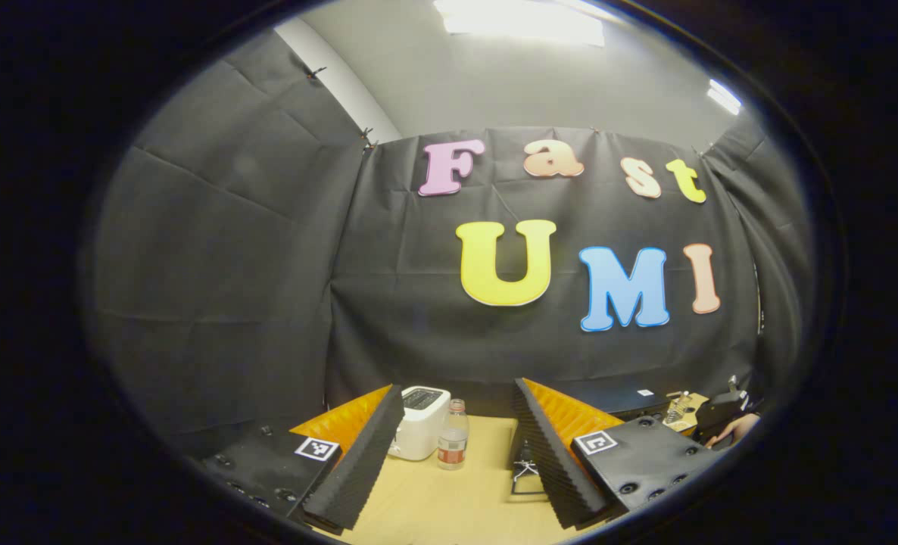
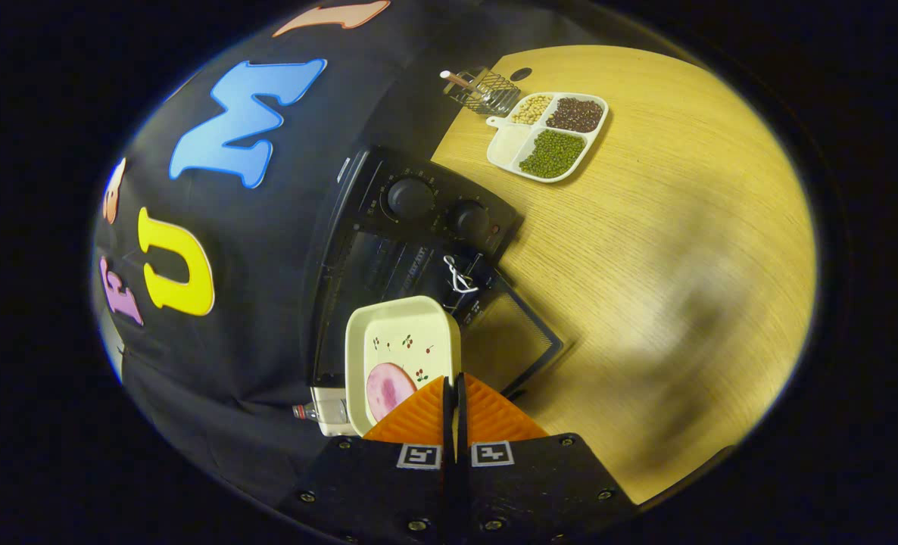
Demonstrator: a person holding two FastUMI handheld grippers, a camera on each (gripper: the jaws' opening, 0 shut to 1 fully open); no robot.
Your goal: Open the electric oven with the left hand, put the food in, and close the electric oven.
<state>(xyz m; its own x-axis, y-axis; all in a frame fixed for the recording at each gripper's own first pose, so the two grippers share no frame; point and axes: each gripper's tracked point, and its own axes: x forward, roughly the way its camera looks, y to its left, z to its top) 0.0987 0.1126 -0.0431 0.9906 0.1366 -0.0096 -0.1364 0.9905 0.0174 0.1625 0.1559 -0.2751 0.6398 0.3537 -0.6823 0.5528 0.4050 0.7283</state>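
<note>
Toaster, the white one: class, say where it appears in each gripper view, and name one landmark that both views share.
Left gripper view: toaster low centre, at the table's far edge.
Right gripper view: toaster lower left, peeking out beneath the dish.
Shared landmark: the bottle beside it.

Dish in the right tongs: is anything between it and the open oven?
Nothing visible blocks it. The right tongs hold the dish just in front of the oven, whose door is folded down open. A small wire piece sits at the opening's edge below the knobs, beside the dish and not clearly in its path.
</note>
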